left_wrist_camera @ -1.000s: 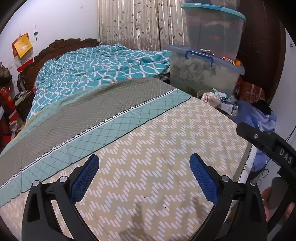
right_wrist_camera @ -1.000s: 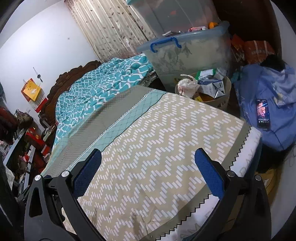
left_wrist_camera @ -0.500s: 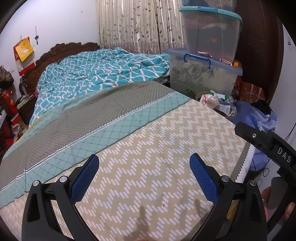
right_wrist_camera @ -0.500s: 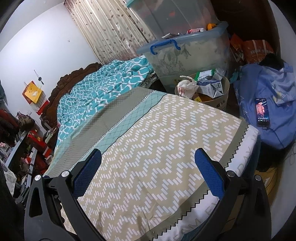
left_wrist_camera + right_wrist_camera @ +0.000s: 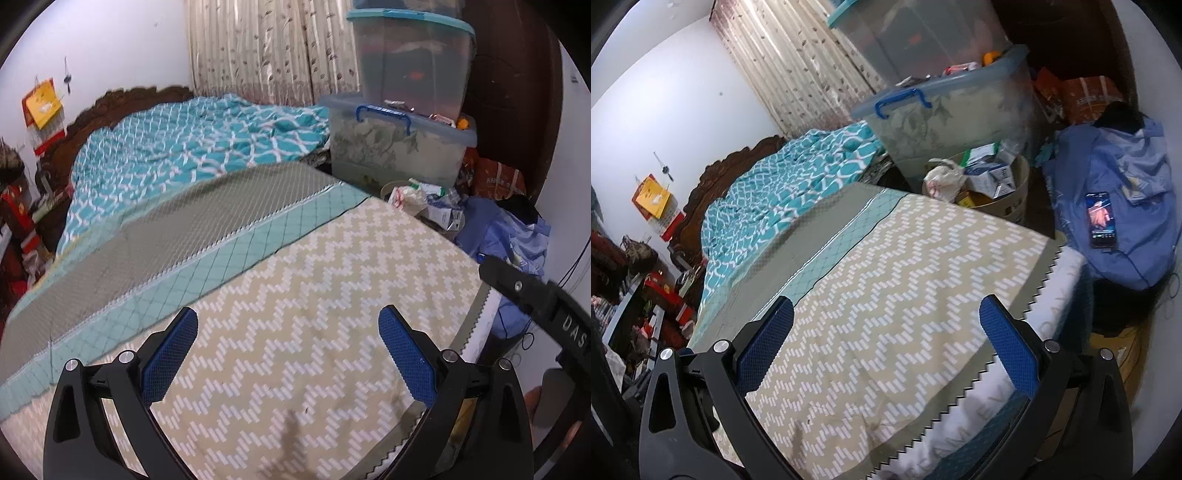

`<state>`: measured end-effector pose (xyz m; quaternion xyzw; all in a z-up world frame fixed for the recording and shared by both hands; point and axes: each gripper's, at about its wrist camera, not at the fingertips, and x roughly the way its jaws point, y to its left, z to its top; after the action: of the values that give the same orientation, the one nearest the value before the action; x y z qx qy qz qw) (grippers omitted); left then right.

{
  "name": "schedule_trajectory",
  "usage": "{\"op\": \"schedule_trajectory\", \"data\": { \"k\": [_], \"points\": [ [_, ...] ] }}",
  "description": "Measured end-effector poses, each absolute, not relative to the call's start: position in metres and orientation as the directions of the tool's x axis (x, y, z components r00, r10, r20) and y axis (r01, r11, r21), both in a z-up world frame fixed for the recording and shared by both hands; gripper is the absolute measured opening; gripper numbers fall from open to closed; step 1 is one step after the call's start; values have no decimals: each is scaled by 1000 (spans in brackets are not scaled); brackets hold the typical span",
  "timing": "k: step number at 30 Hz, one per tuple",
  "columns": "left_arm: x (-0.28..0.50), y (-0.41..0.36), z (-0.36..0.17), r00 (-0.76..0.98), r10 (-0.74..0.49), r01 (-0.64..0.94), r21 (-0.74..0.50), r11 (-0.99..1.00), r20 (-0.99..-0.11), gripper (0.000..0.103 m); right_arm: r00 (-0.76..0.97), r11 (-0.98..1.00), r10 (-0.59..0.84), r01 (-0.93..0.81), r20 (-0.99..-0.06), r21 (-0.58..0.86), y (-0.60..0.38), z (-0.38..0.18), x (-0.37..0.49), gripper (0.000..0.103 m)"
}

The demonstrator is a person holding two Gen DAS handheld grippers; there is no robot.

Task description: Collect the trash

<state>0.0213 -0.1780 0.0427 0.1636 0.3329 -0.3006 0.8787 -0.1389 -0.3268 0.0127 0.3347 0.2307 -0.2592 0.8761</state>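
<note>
While both tongs hover level over the bed, left tongs & right tongs gape wide, gripping nothing; trash sits heaped in a basket on the floor beside the bed's far corner.

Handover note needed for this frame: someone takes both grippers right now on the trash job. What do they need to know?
Left gripper: open, empty, above the beige zigzag-patterned bedspread.
Right gripper: open, empty, above the same bedspread near the bed's foot corner.
Trash: the round beige basket on the floor past the bed, in front of the clear plastic storage bin with blue handle, holds a crumpled white plastic bag and small cartons.
Done: no loose trash visible on the bed.
Left: nothing is held; check the floor, out of view. The black phone on the blue cloth bundle is not trash.
</note>
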Motion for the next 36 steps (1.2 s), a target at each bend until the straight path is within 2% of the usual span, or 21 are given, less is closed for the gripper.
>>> {"op": "schedule_trajectory", "data": {
  "k": [4, 9, 21, 36],
  "points": [
    [11, -197, 49, 591, -445, 677, 113, 728, -673, 94, 746, 609, -336, 638, -575, 471, -335, 13, -156, 100],
    [9, -215, 45, 554, -451, 709, 113, 696, -700, 94, 730, 568, -351, 664, -587, 486, -348, 5, -168, 100],
    [13, -227, 23, 546, -396, 710, 158, 686, -738, 94, 729, 554, -312, 661, -610, 506, -358, -11, -161, 100],
    [24, -225, 6, 524, -360, 704, 156, 693, -772, 94, 721, 566, -287, 659, -631, 495, -351, -20, -149, 100]
  ]
}}
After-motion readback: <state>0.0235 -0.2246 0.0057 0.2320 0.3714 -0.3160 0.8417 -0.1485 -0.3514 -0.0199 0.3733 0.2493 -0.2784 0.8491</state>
